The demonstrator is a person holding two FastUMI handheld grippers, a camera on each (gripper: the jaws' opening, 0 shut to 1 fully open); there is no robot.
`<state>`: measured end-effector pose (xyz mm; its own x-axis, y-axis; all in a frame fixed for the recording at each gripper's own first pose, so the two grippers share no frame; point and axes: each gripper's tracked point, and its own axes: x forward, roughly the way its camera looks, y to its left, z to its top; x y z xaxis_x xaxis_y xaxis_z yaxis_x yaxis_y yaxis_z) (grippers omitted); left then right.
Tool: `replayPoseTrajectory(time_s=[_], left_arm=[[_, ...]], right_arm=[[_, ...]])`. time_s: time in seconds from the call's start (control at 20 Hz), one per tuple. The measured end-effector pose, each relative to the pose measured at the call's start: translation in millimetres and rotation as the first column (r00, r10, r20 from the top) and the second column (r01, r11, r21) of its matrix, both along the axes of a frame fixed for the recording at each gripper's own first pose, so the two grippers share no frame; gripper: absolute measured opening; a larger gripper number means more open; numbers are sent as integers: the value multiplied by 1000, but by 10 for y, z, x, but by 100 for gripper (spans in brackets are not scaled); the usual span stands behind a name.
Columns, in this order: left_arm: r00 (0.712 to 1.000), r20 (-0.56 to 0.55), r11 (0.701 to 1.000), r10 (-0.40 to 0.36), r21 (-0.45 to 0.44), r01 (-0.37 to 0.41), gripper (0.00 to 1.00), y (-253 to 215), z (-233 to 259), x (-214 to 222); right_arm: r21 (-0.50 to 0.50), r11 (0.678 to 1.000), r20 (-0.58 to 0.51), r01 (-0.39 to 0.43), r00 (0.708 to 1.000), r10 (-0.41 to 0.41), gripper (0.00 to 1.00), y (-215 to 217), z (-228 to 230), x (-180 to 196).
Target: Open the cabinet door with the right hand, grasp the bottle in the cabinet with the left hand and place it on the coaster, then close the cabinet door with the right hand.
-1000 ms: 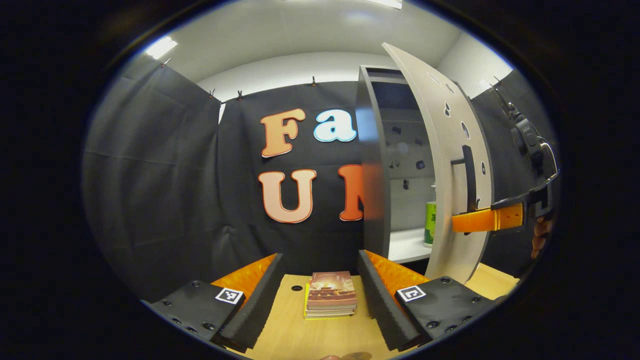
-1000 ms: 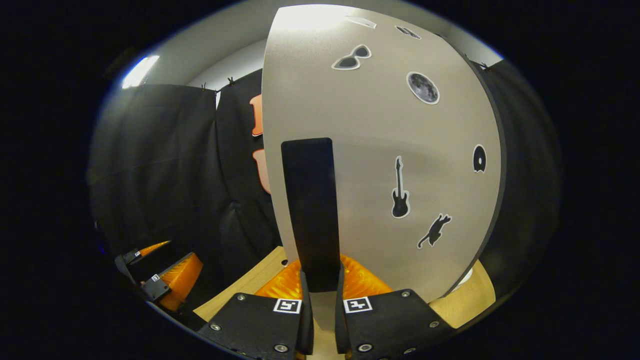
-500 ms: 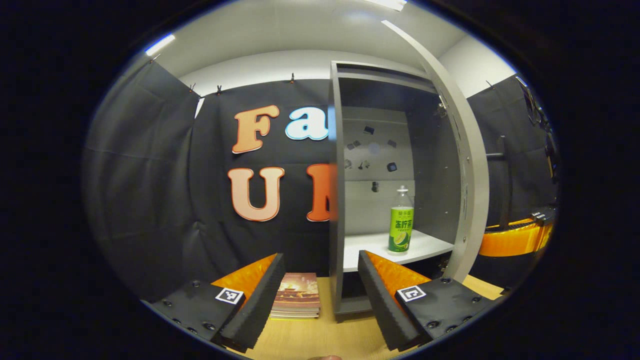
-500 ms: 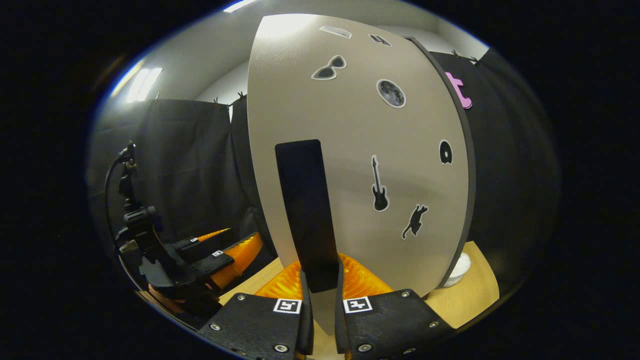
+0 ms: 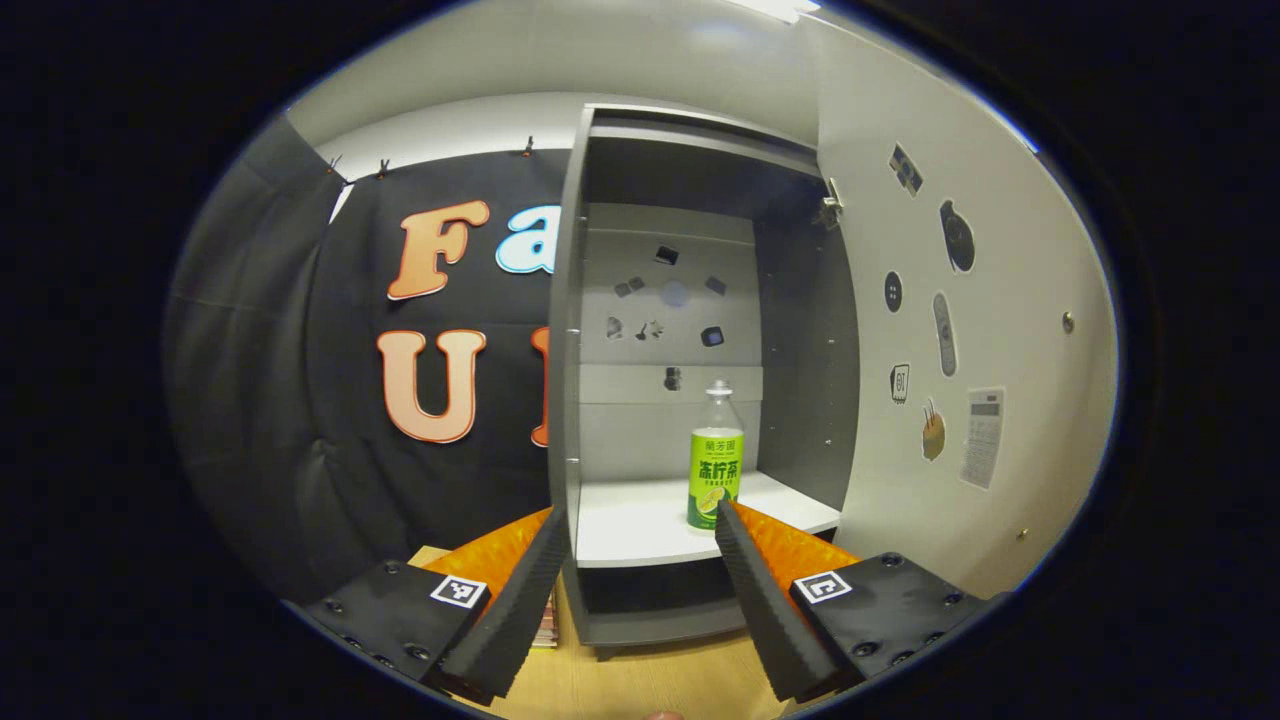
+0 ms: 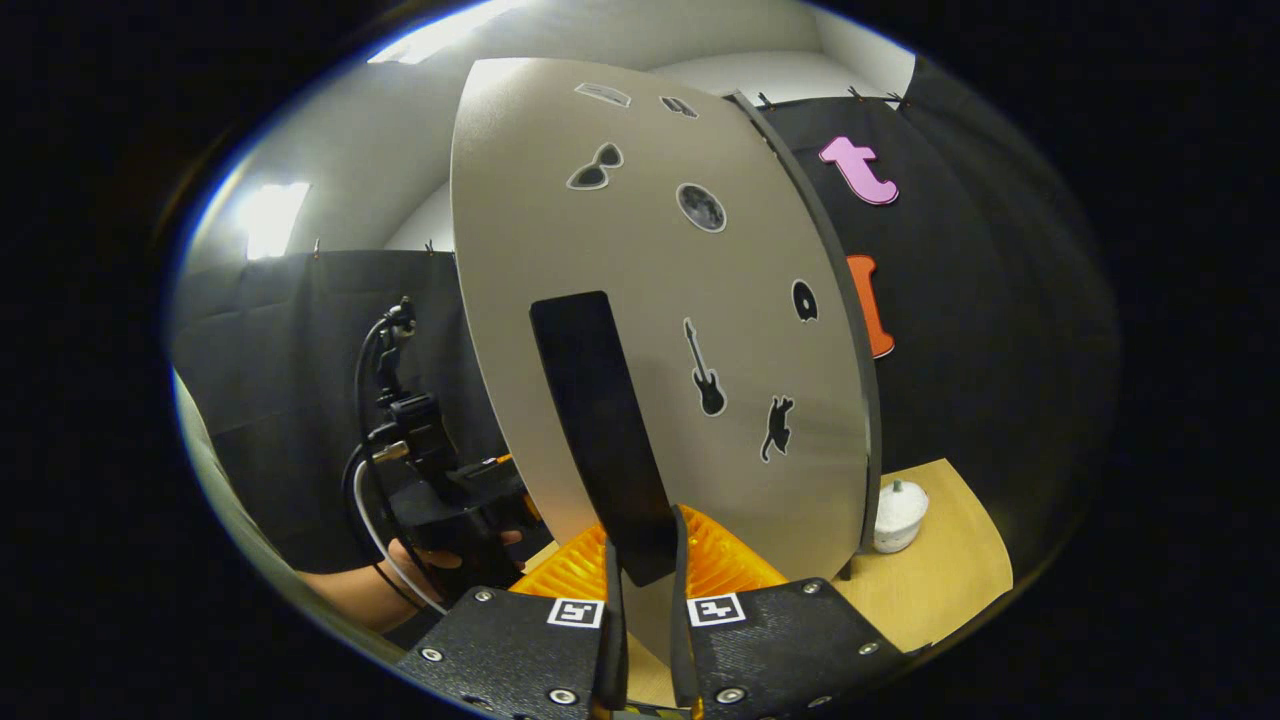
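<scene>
While the right gripper (image 6: 640, 600) clamps both fingers on the door handle (image 6: 598, 430), the left gripper (image 5: 635, 590) gapes wide and empty, bottle (image 5: 715, 468) standing just ahead between its fingers.

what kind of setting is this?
Likely a staged recording booth, not a real home: black cloth wall, a small grey cabinet on a wooden table, and sticker-covered cabinet door.

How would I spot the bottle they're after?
Find the tall grey cabinet with its door swung open. On its white shelf stands one bottle, upright, with a bright green label and pale cap, alone there.
</scene>
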<state>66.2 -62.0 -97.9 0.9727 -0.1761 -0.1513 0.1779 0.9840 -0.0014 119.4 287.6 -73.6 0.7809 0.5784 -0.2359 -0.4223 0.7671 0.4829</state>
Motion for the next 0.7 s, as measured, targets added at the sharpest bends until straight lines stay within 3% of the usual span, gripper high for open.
replayPoseTrajectory(time_s=[0.3, 0.7], left_arm=[[999, 11, 999, -45, 20, 45, 96, -500, -210, 376], [999, 6, 998, -52, 17, 52, 96, -876, -595, 1017]], right_arm=[[-4, 1000, 25, -21, 999, 21, 16, -79, 6, -16], [-7, 1000, 10, 15, 1000, -15, 16, -162, -7, -21]])
